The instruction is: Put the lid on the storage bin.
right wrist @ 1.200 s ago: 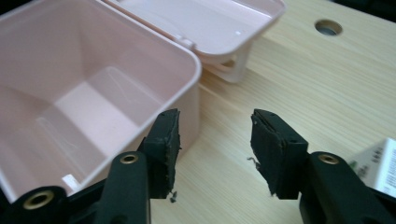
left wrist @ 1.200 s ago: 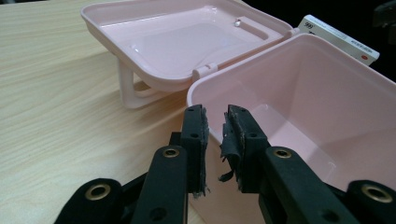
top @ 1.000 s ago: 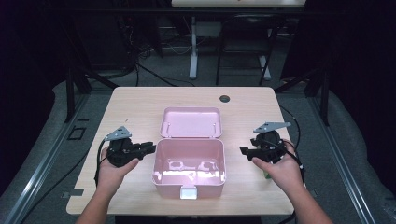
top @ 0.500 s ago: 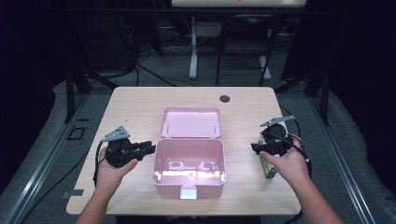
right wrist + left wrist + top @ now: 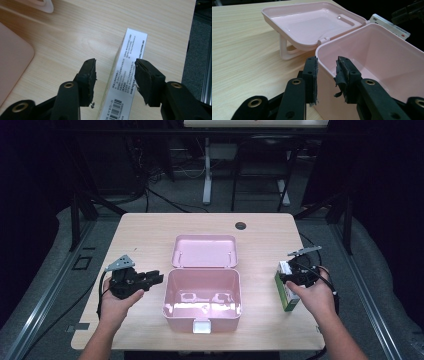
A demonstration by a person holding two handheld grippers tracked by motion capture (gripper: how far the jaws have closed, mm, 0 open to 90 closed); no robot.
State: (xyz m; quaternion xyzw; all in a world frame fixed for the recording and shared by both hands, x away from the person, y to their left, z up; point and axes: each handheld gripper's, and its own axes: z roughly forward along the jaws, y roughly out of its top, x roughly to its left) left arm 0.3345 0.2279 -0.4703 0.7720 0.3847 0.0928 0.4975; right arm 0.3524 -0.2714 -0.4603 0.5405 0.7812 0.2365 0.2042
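An open pink plastic box (image 5: 202, 312) stands mid-table, its lid (image 5: 204, 251) folded back behind it. My left gripper (image 5: 156, 278) lies level at the box's left wall. In the left gripper view its jaws (image 5: 327, 63) have just been opening and stand open, with the corner of the box (image 5: 372, 50) in the gap and the pads not pressing it. The lid (image 5: 307, 22) rests on its handle. My right gripper (image 5: 286, 276) points down over a green and white carton (image 5: 287, 299). In the right gripper view it (image 5: 115, 66) stands open astride the carton (image 5: 133, 47).
A round cable hole (image 5: 240, 226) sits in the wooden table (image 5: 145, 235) near its far edge. The carton lies close to the table's right edge (image 5: 191, 37), with dark floor and a metal rail beyond. A white desk frame stands behind the table.
My right hand has moved right and down and tipped its gripper onto the carton, which now shows beside the hand. The left hand has stayed by the box.
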